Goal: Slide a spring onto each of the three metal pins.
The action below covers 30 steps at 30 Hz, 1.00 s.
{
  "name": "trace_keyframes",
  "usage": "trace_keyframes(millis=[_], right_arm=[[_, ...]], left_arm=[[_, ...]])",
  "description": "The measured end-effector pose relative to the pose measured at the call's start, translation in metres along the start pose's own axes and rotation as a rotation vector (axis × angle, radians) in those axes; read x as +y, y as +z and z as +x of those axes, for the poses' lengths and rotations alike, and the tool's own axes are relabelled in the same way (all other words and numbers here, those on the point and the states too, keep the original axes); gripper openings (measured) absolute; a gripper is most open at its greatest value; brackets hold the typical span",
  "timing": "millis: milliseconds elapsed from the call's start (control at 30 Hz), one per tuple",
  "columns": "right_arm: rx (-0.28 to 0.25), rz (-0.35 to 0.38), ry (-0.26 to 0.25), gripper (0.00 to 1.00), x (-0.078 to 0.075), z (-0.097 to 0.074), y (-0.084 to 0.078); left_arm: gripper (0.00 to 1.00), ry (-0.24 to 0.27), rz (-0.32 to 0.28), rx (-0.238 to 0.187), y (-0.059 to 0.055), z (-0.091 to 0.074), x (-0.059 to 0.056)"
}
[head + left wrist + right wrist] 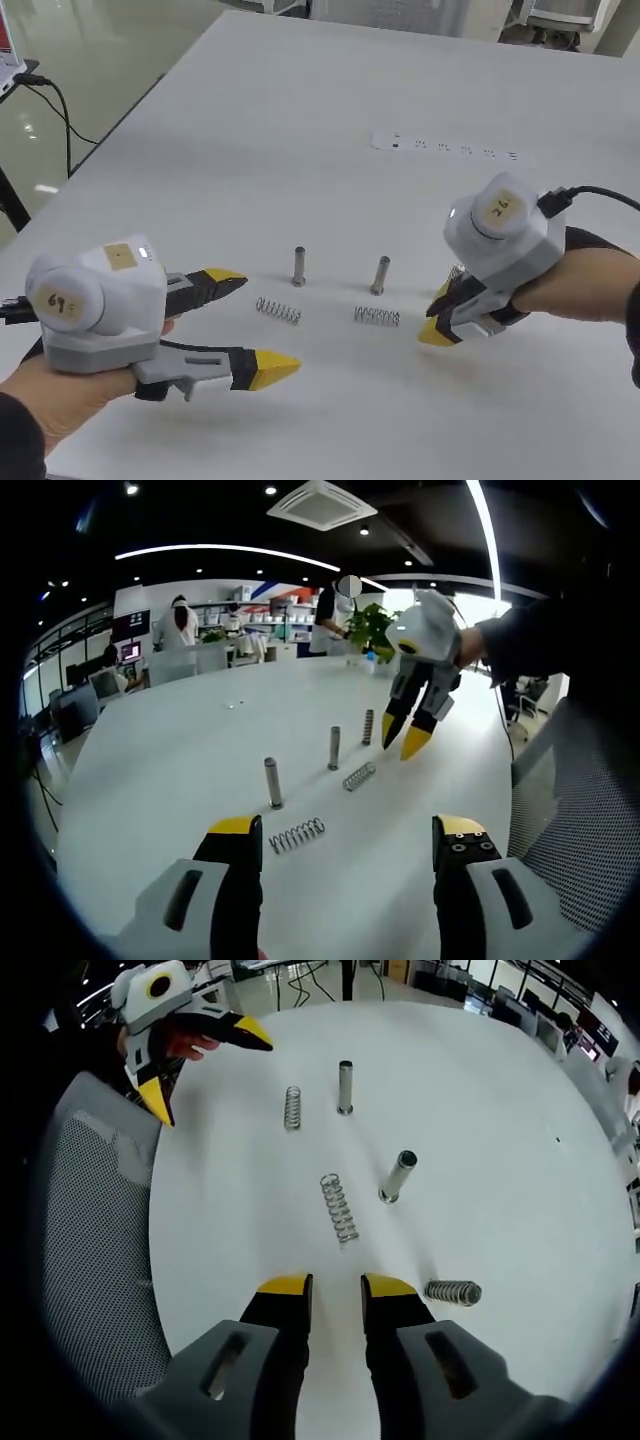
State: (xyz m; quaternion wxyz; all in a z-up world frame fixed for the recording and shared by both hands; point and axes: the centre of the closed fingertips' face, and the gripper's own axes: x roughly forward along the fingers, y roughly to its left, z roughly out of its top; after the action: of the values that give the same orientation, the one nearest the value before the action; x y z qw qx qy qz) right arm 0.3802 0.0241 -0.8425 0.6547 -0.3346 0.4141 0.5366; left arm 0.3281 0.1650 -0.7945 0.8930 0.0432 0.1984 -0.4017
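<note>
Head view: pins (pixel 299 266) on white table (pixel 300 130), floor (pixel 100 50) beyond.

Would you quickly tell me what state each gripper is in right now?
Left gripper: open wide, holding nothing.
Right gripper: open narrowly, holding nothing.

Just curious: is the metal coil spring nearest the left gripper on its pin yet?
Off: the metal coil spring lies flat beside the bare upright steel pin.
</note>
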Motion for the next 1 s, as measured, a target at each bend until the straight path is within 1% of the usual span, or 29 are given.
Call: trace_keyframes(millis=[133,367,433,700,1000], right_arm=[[-0.005,-0.022,0.002,0.22,0.000,0.003,0.009],[0.004,-0.051,0.004,0.22,-0.002,0.013,0.016],[-0.001,-0.053,0.004,0.22,-0.004,0.015,0.018],[0.015,-0.072,0.011,0.21,-0.007,0.027,0.017],[0.030,-0.107,0.022,0.20,-0.005,0.034,0.018]], left_arm=[[0.68,0.000,-0.002,-0.002,0.000,0.001,0.000],[0.67,0.002,-0.001,0.002,-0.001,0.001,0.001],[0.67,0.003,-0.004,0.000,-0.001,0.001,0.002],[0.67,0.006,-0.006,0.004,-0.002,0.001,0.003],[0.66,0.007,-0.011,0.006,-0.003,0.000,0.003]])
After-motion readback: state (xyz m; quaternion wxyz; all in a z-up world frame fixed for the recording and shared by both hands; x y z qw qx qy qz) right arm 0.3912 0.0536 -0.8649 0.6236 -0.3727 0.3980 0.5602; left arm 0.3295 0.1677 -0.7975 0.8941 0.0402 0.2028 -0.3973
